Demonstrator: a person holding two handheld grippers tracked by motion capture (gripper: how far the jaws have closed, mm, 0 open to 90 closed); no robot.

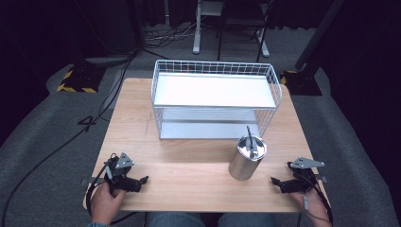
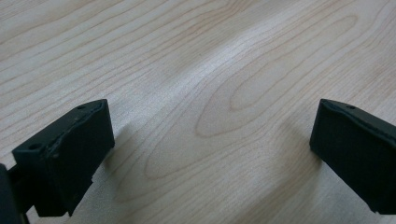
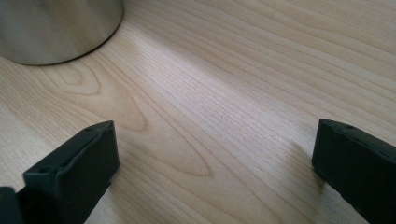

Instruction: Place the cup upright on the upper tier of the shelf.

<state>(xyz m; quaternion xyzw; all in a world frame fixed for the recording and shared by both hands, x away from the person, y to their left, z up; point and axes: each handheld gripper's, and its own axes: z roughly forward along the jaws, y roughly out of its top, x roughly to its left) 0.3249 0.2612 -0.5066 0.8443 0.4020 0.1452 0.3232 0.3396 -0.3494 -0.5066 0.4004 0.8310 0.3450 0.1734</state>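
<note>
Nothing looks started yet: the steel canister [image 1: 247, 157] stands upright on the wooden table [image 1: 189, 165], right of centre in the high view, just in front of the white wire rack [image 1: 215, 97], a dark utensil poking out of its top. Both grippers rest low at the near edge, left gripper [image 1: 142, 180] lower left, right gripper [image 1: 276, 182] lower right, each with jaws spread wide and holding nothing. The right gripper view catches the canister's rounded base [image 3: 58, 28] at upper left; the left gripper view has bare wood grain between its jaws
</note>
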